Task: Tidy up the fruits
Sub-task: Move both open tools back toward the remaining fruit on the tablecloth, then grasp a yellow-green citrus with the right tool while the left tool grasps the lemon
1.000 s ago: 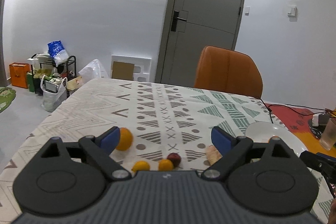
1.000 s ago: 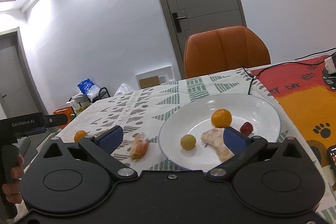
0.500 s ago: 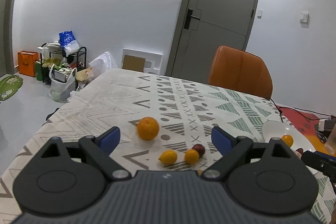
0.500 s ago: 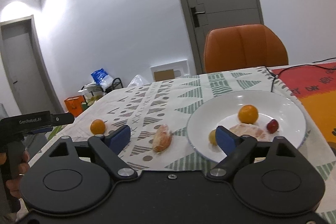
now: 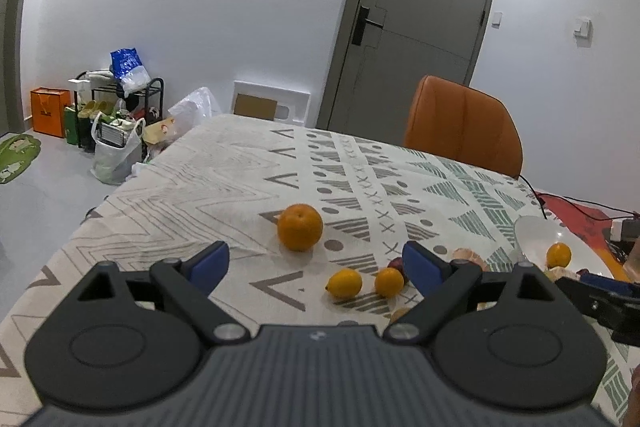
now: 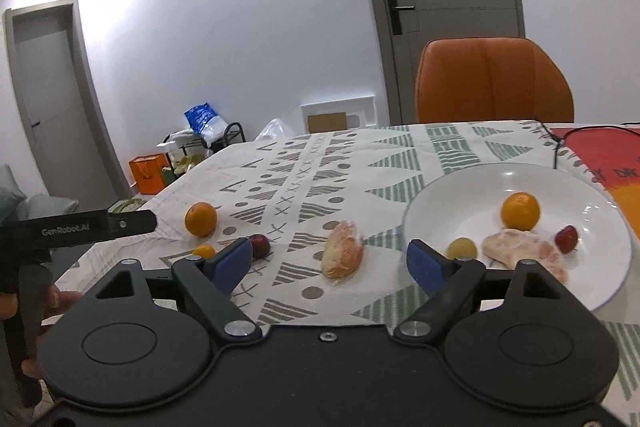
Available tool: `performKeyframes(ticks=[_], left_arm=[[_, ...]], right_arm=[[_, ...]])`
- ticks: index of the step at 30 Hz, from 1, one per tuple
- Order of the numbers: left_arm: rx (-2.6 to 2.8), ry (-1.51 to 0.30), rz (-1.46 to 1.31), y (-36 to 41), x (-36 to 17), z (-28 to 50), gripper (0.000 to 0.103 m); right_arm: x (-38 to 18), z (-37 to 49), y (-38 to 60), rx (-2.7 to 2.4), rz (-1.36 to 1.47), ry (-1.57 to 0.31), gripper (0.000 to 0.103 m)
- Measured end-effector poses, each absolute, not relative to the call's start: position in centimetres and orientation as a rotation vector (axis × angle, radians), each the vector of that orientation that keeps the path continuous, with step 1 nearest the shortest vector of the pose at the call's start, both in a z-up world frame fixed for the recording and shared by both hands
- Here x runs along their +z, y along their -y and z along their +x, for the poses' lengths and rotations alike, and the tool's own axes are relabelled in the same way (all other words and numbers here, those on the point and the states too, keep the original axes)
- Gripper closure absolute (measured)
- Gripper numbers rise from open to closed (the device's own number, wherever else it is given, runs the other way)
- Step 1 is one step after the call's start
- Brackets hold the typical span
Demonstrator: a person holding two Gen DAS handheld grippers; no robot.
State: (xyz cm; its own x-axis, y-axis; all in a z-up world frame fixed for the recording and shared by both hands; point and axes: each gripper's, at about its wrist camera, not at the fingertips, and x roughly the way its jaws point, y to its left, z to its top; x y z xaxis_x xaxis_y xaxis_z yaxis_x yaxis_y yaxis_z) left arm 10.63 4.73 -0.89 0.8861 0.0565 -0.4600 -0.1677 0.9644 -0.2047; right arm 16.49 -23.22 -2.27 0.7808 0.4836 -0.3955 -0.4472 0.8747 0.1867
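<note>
Though peeled, stringy segment [image 6: 343, 256] intact.

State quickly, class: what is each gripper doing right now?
Left gripper: open, holding nothing.
Right gripper: open, holding nothing.

Behind the patterned tablecloth [image 5: 224, 183] we see an orange chair [image 5: 462, 129], a grey door [image 5: 416, 23] and a black rack [image 5: 132, 95] crowded with bags. A black cable [image 6: 560, 139] crosses a red-and-orange mat [image 6: 608, 155].
</note>
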Motion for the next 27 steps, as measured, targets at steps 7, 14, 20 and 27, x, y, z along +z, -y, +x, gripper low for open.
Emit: performKeyframes(ticks=[7,14,20,27], left_arm=[[0.111,-0.493,-0.239,-5.3,-1.8,11.4,0.013],[0.098,-0.517,-0.266,-6.4,-2.6,11.8,0.023],[0.09,-0.519,-0.276,-7.3,-2.8,11.9,0.025],[0.084,-0.536,-0.275,-7.6,-2.9,12.4,0.028]], right_arm=[[-2.8,17.2,21.3,0.539,0.07,-0.49,0.029],[-3.6,18.0,19.0,0.593,0.058,-0.537,0.039],[-4.3,18.7,16.8,0.651,0.073,-0.584,0.042],[-5.8,19.7,14.0,0.695,0.071,-0.644,0.069]])
